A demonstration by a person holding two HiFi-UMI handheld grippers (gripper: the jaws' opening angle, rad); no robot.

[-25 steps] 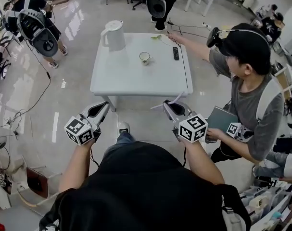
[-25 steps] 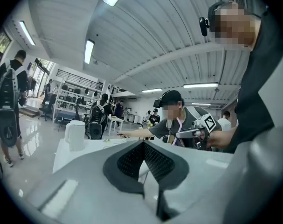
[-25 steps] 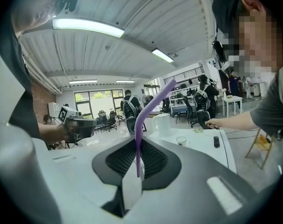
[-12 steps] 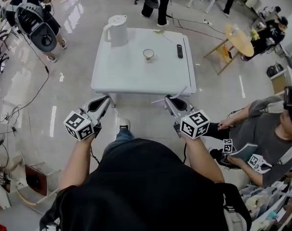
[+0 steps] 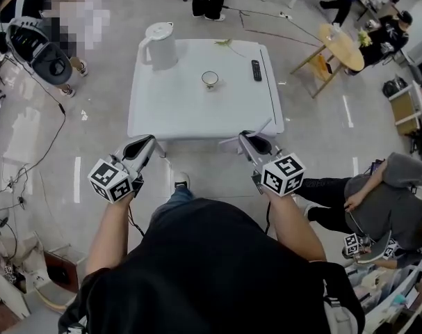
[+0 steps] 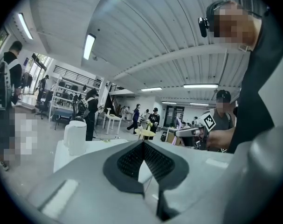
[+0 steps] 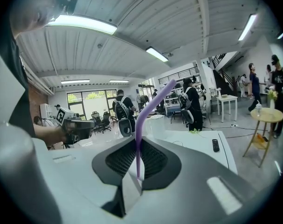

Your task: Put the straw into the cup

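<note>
Glossy pale floor (image 5: 92, 152) spreads around a white square tabletop (image 5: 197, 113) in a busy workshop. The main change is at the right: the person in grey (image 5: 388, 200) who leaned over the tabletop's far right corner a second ago now sits low on the floor, well clear of the right edge. Both claws have barely moved and hang just short of the tabletop's near edge. Nearest, the left claw (image 5: 144, 147) is held before the near left corner. Its own view shows the dark pads pressed together at the tips with nothing between them. The right claw (image 5: 249, 143), before the right part of that near edge, pinches a purple straw (image 7: 138, 134). The pads close on the straw's lower end, the shaft rises upright from them, and it bends away to the right at the top. Farther on, the cup (image 5: 209, 80) stands upright past the tabletop's middle, toward the far edge, well apart from the straw. A black remote (image 5: 256, 70) lies to the cup's right near the right edge. A white kettle (image 5: 158, 45) stands at the far left corner, and a green sprig (image 5: 223, 42) lies on the far edge. Beyond the far right corner stands a round wooden table (image 5: 341, 44).
</note>
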